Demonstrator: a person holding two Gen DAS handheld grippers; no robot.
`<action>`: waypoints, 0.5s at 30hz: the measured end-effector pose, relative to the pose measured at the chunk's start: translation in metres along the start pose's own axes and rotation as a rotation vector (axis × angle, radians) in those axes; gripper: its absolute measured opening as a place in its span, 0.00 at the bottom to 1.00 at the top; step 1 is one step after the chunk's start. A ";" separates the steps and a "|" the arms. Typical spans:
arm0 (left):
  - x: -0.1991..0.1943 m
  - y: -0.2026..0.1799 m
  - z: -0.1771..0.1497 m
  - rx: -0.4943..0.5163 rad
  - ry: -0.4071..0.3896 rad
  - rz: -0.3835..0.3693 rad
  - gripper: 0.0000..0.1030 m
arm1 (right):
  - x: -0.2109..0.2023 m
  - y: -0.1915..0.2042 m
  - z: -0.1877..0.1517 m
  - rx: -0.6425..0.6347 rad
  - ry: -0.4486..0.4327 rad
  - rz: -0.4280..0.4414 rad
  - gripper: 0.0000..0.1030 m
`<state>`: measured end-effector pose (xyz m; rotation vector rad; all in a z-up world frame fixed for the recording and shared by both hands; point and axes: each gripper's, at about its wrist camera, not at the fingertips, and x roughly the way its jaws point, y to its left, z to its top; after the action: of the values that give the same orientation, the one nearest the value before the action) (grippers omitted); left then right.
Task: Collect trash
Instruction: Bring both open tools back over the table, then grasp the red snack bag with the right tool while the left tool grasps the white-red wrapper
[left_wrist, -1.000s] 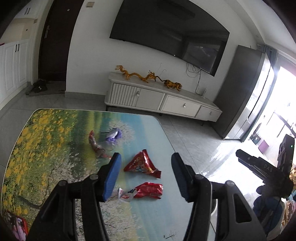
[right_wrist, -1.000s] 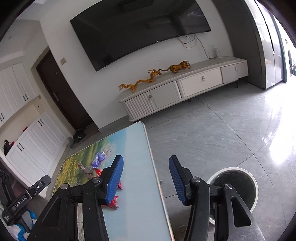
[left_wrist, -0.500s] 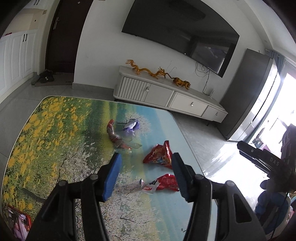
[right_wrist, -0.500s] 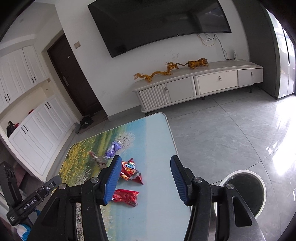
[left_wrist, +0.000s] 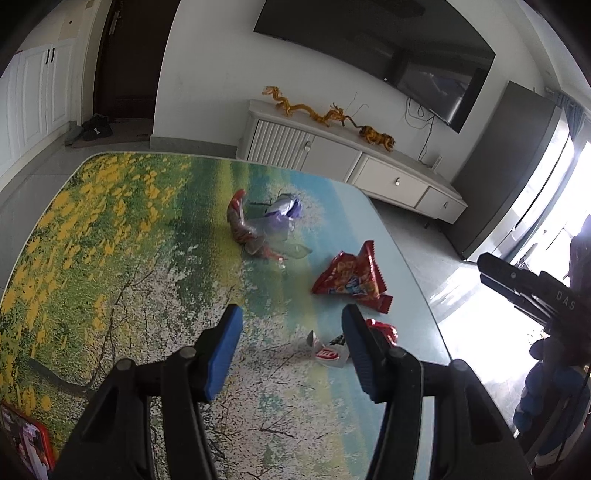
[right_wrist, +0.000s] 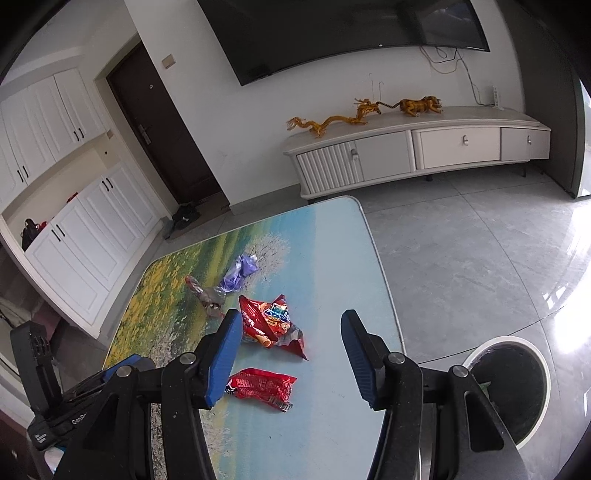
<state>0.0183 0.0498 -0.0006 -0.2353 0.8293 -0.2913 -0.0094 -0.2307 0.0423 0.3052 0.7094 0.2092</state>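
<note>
1. On our left, the left gripper (left_wrist: 291, 328) has come down toward the table (left_wrist: 110, 229) since a second ago: the printed top now fills more of its view and the wrappers look larger. Its blue jaws stand apart with nothing between them, no wider or narrower than before.

2. Ahead of it, the clear wrapper with red ends (left_wrist: 251, 232) and the purple wrapper (left_wrist: 284, 208) lie touching each other near the middle of the table. Neither has moved.

3. Further right, the big red snack bag (left_wrist: 351, 277) lies flat near the table's right edge. The small red wrapper (left_wrist: 369, 336) sits just beside the left gripper's right jaw, partly hidden behind it. A second ago it lay squarely between the jaws, so we judge the left gripper is now aiming at the farther pieces.

4. The right gripper (right_wrist: 291, 328) has swung in from the floor side. A second ago it looked mostly at tiles; now the table is centred and the big red snack bag (right_wrist: 269, 321) sits just ahead of its parted, empty jaws, with the small red wrapper (right_wrist: 262, 384) below it.

5. At far right, the trash bin (right_wrist: 509, 387) stands on the floor just beside the table (right_wrist: 332, 258), its mouth open.

6. For the task, this means all four pieces are still on the table and nothing is gripped. We judge both hands are closing in for a first pick, the bin an easy reach for the right one.
</note>
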 end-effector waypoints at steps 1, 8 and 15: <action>0.003 0.000 0.000 0.003 0.008 -0.001 0.53 | 0.004 0.001 0.000 -0.003 0.007 0.005 0.51; 0.029 -0.020 -0.011 0.112 0.062 -0.062 0.53 | 0.040 0.009 -0.002 -0.038 0.073 0.044 0.54; 0.059 -0.040 -0.017 0.209 0.129 -0.093 0.53 | 0.075 0.015 -0.002 -0.078 0.137 0.078 0.56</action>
<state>0.0373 -0.0098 -0.0395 -0.0595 0.9098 -0.4811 0.0435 -0.1949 0.0005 0.2454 0.8231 0.3334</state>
